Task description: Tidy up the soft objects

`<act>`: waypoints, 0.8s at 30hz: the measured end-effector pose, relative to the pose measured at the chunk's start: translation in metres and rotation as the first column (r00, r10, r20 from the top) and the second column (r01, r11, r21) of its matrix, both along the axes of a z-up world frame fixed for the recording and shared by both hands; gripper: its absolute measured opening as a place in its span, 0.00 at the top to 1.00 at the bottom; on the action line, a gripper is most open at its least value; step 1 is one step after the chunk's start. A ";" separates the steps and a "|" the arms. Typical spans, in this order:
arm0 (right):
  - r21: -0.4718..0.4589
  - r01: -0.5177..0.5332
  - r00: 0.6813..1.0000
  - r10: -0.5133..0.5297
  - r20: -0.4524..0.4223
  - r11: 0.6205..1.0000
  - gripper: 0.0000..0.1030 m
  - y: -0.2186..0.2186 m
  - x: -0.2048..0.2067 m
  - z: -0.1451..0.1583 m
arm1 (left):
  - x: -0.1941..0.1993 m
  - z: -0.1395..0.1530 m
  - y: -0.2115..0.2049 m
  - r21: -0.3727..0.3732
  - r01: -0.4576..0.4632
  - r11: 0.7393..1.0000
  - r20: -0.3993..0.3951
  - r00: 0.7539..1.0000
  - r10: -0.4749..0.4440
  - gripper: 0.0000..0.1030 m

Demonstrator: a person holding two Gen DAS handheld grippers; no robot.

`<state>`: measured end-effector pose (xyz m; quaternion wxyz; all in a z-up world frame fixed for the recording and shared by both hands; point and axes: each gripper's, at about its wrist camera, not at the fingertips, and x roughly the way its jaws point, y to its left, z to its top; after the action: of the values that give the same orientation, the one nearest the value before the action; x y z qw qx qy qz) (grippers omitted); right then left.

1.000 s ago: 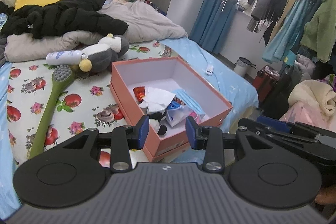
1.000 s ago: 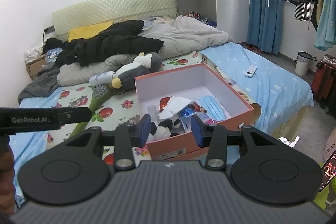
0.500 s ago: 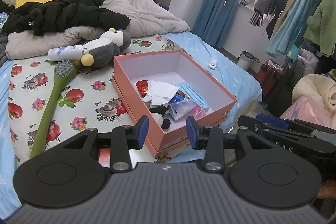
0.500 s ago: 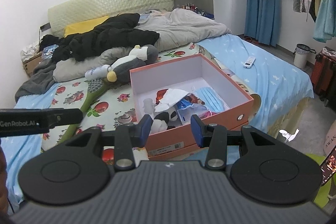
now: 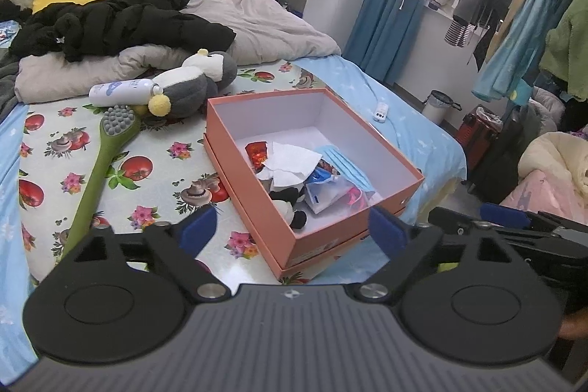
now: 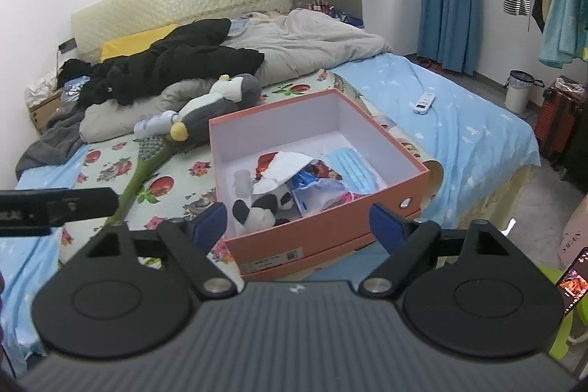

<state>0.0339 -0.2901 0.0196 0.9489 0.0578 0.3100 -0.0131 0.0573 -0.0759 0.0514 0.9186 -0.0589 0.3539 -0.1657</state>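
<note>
**Cloth, card and matt plastic across the bed**

The orange box (image 5: 330,237) is showing smooth matt card, its inside walls looking like plain white paper. Inside it, a crumpled white tissue (image 5: 294,160) is lying beside a pleated blue face mask (image 5: 349,168) of thin fabric and a glossy plastic packet (image 5: 327,193). The grey-and-white plush toy (image 5: 194,83) at the far left is looking fuzzy. The green brush (image 5: 99,164) is appearing as smooth matt plastic. The floral sheet (image 5: 147,179) is reading as flat printed cloth; the black jacket (image 5: 121,21) beyond is looking puffy.
</note>
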 end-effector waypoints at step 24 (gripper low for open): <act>0.014 -0.008 1.000 0.008 -0.007 1.000 0.16 0.004 -0.003 0.002 | 0.001 0.002 -0.004 0.055 -0.008 0.998 -0.001 1.000 0.008 0.02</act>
<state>0.0308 -0.2863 0.0212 0.9474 0.0633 0.3136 -0.0072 0.0579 -0.0800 0.0538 0.9202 -0.0353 0.3588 -0.1523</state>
